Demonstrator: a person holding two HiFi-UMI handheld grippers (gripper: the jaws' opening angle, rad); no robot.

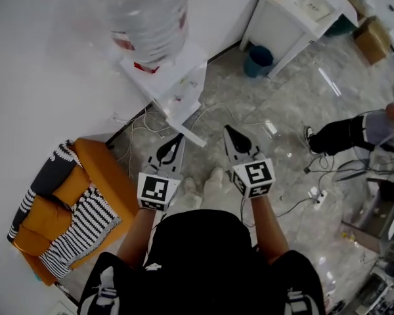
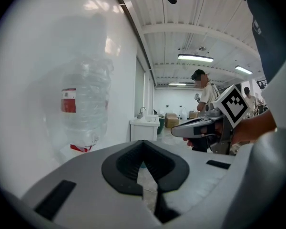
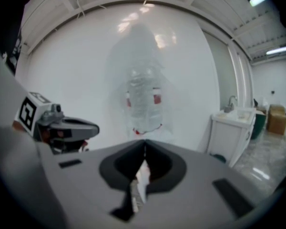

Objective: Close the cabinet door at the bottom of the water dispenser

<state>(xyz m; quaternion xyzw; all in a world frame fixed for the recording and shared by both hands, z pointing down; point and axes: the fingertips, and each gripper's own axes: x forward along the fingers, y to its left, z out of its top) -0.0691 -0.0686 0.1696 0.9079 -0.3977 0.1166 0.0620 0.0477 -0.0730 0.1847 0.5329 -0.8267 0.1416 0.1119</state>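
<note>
fingers: left gripper [image 1: 177, 140] and right gripper [image 1: 231, 133] both pressed together, empty | target: door [image 1: 184, 120] low on water dispenser [image 1: 164, 71], seemingly swung out, just ahead of and below both fingertips | nearer: left gripper

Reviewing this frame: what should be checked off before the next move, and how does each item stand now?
1. Left claw shut and empty: ok.
2. Right claw shut and empty: ok.
3. Cabinet door appears open, ahead of both claws, not touched: ok.
4. Floor cables out of the door's swing: cannot tell.
5. Water bottle seated on the dispenser: ok.
</note>
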